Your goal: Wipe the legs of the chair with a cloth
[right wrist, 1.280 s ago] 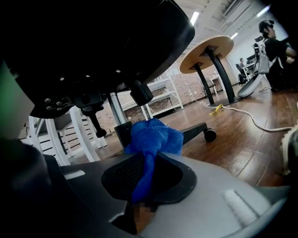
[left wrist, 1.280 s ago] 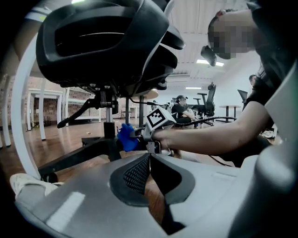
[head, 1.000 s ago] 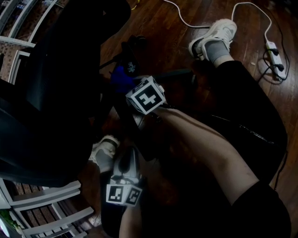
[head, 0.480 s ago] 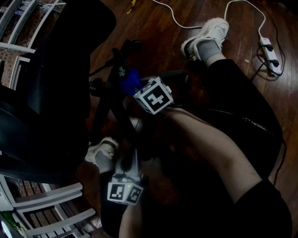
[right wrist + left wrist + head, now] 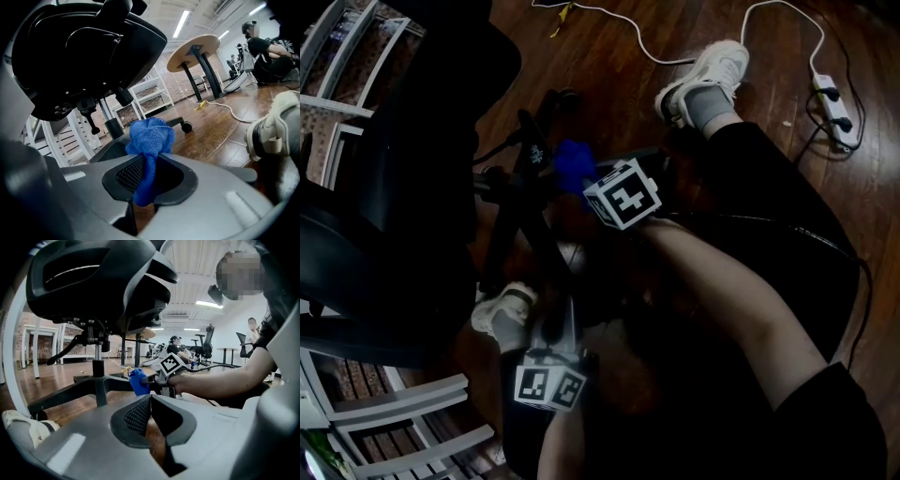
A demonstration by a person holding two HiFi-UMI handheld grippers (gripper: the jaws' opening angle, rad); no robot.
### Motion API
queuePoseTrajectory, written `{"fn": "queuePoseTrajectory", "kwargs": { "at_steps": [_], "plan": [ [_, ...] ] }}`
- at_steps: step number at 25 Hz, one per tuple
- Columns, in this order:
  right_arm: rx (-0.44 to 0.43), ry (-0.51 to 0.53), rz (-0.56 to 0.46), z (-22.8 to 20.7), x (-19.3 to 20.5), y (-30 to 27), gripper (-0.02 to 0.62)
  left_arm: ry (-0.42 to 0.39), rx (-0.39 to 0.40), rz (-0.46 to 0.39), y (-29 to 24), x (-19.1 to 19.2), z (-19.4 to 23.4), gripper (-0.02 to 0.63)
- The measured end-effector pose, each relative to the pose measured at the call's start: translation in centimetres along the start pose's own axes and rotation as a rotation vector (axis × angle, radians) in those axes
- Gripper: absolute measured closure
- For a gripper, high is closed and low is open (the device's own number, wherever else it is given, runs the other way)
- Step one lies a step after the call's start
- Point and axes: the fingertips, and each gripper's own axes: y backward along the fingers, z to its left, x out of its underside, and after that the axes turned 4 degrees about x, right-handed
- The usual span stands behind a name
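- The office chair [image 5: 412, 187] fills the 9 o'clock side of the head view. Its seat overhangs the base, so work low and under it.
- The chair legs [image 5: 65, 392] spread from the central column. One dark leg [image 5: 539, 239] runs toward 5 o'clock from the hub; I judge this is the one to stroke, from the hub out to the caster.
- Your right gripper [image 5: 146, 174] is clamped tight on the blue cloth, at 12 o'clock of centre in the head view. Tilt it so that the cloth, not the jaws, meets the leg.
- Your left gripper [image 5: 151, 408] has its jaws pressed together on nothing, low at 6 o'clock. It could brace the base.
- The blue cloth [image 5: 150, 136] bunches above the jaws, just beside the hub. Press the puffed end flat along the leg.
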Motion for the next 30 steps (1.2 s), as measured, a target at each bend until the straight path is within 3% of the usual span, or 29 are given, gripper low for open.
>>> {"fn": "queuePoseTrajectory", "kwargs": {
  "at_steps": [7, 15, 23, 30],
  "plan": [
    [-0.016, -0.114, -0.029, -2.3, 0.8, 1.4, 0.511, -0.040, 0.016, -0.011, 0.5, -1.3, -1.1, 0.601],
    [0.008, -0.159, 0.017, -3.1, 2.8, 2.3, 0.506, -0.030, -0.007, -0.009, 2.3, -0.7, -0.5, 0.601],
    [0.044, -0.292, 0.007, -6.5, 2.9, 3.5, 0.506, -0.014, -0.019, -0.028, 3.4, -0.1, -0.2, 0.601],
    [0.005, -0.454, 0.000, -7.9, 2.5, 4.4, 0.508, -0.010, -0.020, -0.039, 3.5, -0.5, -0.7, 0.601]
  ]
}}
